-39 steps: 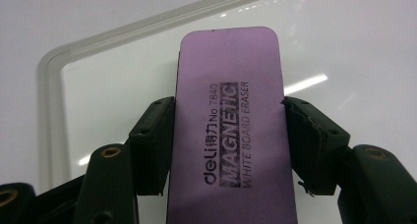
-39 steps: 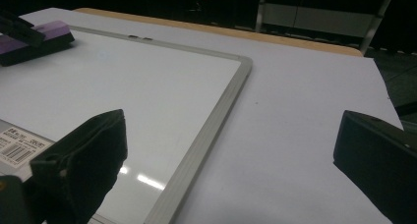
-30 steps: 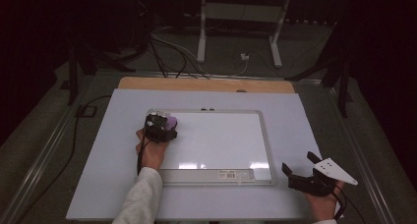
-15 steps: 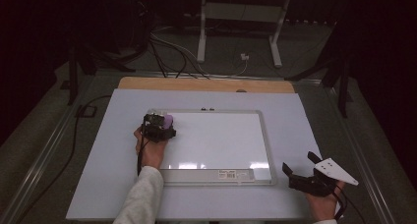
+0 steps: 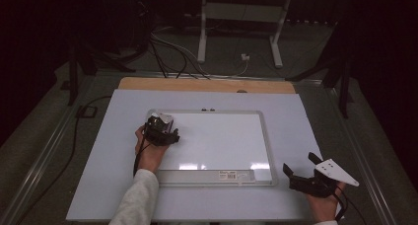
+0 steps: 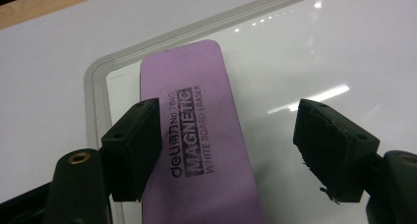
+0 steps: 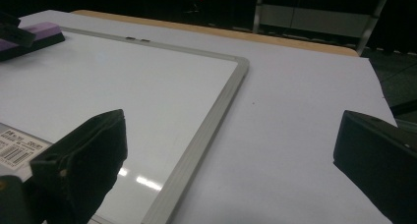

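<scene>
A purple magnetic whiteboard eraser [image 6: 196, 135] lies flat in the far left corner of the whiteboard [image 5: 222, 141], and it appears again in the right gripper view [image 7: 29, 37]. My left gripper [image 5: 160, 129] hovers over it; its jaws have just been opening. In its own view the left gripper [image 6: 226, 150] is open. One pad overlaps the eraser's left edge, and the other pad stands well clear of its right side. My right gripper [image 5: 298, 163] rests off the board's near right corner, open [image 7: 231, 145] with nothing between its fingers.
The whiteboard [image 7: 123, 76] lies on a white sheet [image 5: 305, 121] over a wooden table [image 5: 207, 84]. A barcode label [image 5: 235, 174] sits on the board's near frame. Cables [image 5: 167, 52] and a metal stand [image 5: 241, 18] are on the floor beyond.
The left gripper has shifted slightly toward the near edge, and less of the purple eraser shows past it in the high view. The right gripper has stayed still.
</scene>
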`<state>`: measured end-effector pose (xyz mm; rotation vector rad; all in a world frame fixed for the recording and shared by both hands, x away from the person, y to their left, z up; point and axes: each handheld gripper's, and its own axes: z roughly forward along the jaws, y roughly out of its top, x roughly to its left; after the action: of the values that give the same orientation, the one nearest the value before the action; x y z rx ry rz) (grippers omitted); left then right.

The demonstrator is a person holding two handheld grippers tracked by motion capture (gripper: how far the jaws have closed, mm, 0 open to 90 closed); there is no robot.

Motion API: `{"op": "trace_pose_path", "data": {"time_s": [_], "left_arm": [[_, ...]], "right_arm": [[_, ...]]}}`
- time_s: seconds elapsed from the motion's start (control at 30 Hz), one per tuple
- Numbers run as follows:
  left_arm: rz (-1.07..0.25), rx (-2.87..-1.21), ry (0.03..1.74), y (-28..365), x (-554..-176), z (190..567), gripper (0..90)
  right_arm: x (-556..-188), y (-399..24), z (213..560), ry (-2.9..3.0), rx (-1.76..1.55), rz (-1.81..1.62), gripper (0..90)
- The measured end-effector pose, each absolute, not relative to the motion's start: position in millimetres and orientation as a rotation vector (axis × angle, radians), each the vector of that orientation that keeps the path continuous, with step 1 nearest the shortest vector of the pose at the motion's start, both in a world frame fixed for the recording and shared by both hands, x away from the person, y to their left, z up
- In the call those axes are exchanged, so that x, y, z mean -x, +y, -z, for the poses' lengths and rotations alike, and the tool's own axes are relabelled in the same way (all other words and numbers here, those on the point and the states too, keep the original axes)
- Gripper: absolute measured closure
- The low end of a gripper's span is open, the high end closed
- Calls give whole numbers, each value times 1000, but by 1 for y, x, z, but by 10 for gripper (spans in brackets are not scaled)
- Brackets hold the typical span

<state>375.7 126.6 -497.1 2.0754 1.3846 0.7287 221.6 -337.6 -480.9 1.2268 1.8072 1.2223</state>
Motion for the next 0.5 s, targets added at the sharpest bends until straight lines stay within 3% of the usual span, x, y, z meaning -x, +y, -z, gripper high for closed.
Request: {"op": "trace_pose_path", "data": {"time_s": [0.27, 0.37, 0.47, 0.5], "left_arm": [[-686, -2017, 1490, 147, -383, 496, 263], [-702, -1995, 1525, 154, -381, 497, 398], [-696, -1948, 1568, 157, -380, 499, 621], [-698, -1933, 1579, 158, -380, 500, 634]], "right_arm": [[-222, -337, 481, 1811, -1223, -1221, 0], [-222, -337, 481, 1810, -1224, -1220, 0], [-223, -336, 481, 1816, -1224, -1219, 0], [-223, -336, 481, 1816, -1223, -1219, 0]]}}
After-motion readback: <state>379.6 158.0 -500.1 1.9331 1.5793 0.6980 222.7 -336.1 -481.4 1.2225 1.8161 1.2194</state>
